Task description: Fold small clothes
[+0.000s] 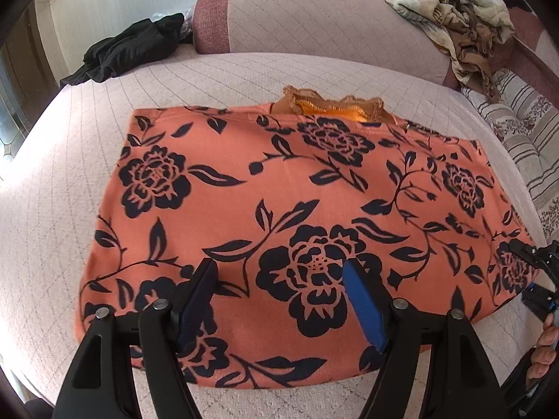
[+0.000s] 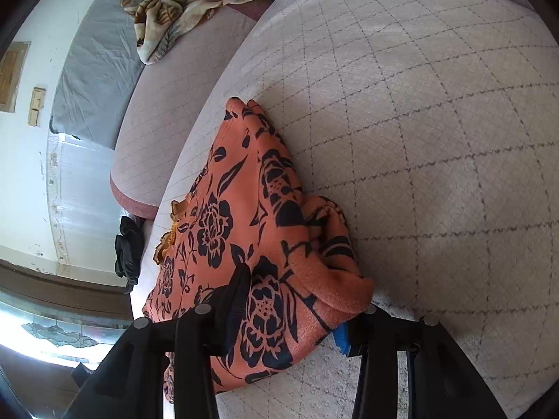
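An orange garment with dark floral print (image 1: pixel 279 192) lies folded flat on the quilted pink sofa seat (image 1: pixel 70 181); a tan lace trim (image 1: pixel 314 101) peeks out at its far edge. My left gripper (image 1: pixel 279 300) hovers open just above the garment's near edge, holding nothing. My right gripper (image 2: pixel 290 314) has its jaws wide apart around the garment's (image 2: pixel 244 227) right edge, one finger (image 2: pixel 234 307) on top and the other under the bunched fabric. It also shows at the right edge of the left wrist view (image 1: pixel 534 272).
A black garment (image 1: pixel 132 49) lies at the seat's far left. A crumpled beige patterned cloth (image 1: pixel 461 17) rests on the sofa back (image 1: pixel 314 17). A striped cushion (image 1: pixel 524 139) is to the right. The seat's front edge is close below the grippers.
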Demonstrator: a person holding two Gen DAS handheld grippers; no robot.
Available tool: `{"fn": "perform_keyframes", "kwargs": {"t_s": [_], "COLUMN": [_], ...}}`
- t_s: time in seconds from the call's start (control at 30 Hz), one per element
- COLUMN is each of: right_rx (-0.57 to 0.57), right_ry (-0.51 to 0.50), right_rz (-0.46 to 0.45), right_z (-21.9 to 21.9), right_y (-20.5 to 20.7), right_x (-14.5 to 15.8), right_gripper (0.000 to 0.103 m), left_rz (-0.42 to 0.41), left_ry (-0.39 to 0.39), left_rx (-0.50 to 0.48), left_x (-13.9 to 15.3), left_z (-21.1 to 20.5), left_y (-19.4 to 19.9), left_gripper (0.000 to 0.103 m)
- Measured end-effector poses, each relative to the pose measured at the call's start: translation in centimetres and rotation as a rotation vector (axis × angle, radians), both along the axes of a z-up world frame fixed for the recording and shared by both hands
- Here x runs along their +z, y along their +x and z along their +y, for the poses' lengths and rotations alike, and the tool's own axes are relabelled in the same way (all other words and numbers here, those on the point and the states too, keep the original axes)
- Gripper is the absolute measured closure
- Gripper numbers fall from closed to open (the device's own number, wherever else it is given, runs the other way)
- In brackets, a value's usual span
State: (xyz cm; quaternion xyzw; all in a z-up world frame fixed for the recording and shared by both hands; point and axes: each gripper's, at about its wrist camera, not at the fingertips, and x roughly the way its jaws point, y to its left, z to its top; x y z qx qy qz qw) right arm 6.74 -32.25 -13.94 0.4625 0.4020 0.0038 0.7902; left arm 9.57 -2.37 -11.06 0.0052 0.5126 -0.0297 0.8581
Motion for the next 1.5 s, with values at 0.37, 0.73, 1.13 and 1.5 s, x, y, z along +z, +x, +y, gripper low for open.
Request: {"fn": "perform_keyframes", "kwargs": {"t_s": [0.37,0.73,1.13,1.5], "right_rx": [0.021,0.148,0.815,0.779], "right_ry": [-0.102,-0.393,-0.598,-0.465], "right_rz": [0.048,-0.189,-0.159,-0.186], "right_z": [0.7,8.1,36.9,34.6], "right_y": [1.1,2.4,4.3,3.6], "right_x": [0.7,12.0,5.3,5.7], "right_gripper": [0.061,0.091,0.090,0.091], "left_rz": [-0.001,-0.161,-0.183,-0.187], "left_ry": [0.070,-0.168,-0.202,-0.595], "left_rx": [-0.066,0.139,0.531,0.257], "left_x": [-1.2,5.3,3.3,5.5], "left_z": [-1.5,8.6,23.5,21.5], "left_y": [0.3,-3.6,-8.8,-3.3], "left_gripper": [0.023,0.024,0.024,0.024]}}
